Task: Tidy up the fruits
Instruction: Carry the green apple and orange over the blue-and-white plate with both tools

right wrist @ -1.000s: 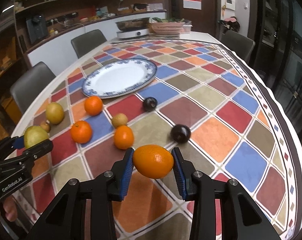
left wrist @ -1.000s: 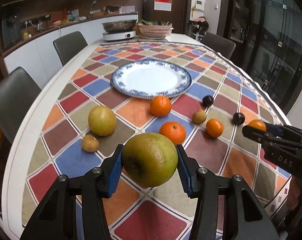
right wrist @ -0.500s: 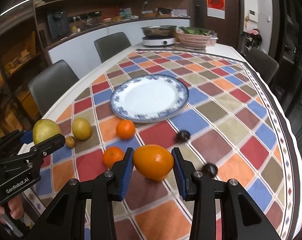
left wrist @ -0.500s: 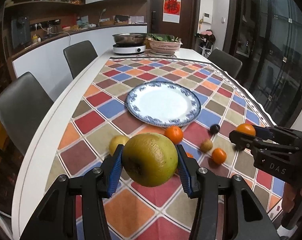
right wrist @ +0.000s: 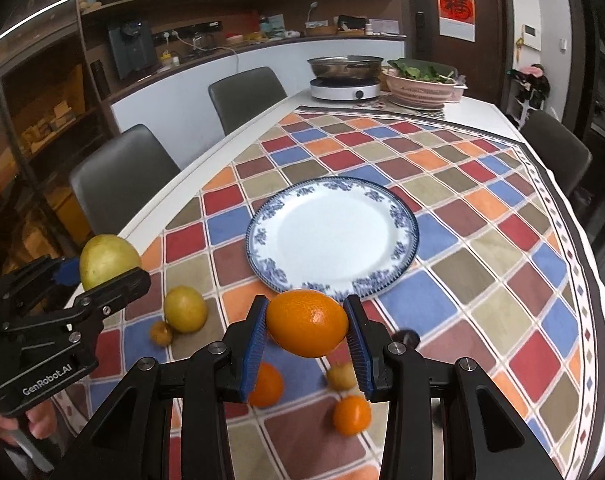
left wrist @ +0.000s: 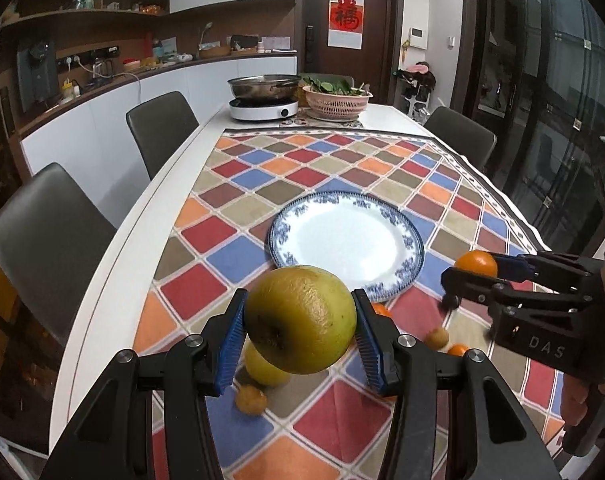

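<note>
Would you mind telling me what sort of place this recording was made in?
Most likely a home kitchen-dining room: a long dining table with chairs, a pan on an induction cooker at the far end, and a counter with shelves behind.

- The plate (right wrist: 398,200) lies bare on the checked cloth (right wrist: 502,272), open from above.
- Nearer than the plate, loose fruit crowds the cloth: a yellow pear (right wrist: 185,309), a small brown fruit (right wrist: 161,333), two oranges (right wrist: 265,385) (right wrist: 352,414), another small fruit (right wrist: 341,376), a dark plum (right wrist: 407,337).
- Right of the plate, the cloth runs free to the table edge.
- Beyond the plate, open cloth reaches the cooker (left wrist: 263,109) and basket (left wrist: 337,102).
- Left of the plate, chairs (left wrist: 46,224) line the table's side.
</note>
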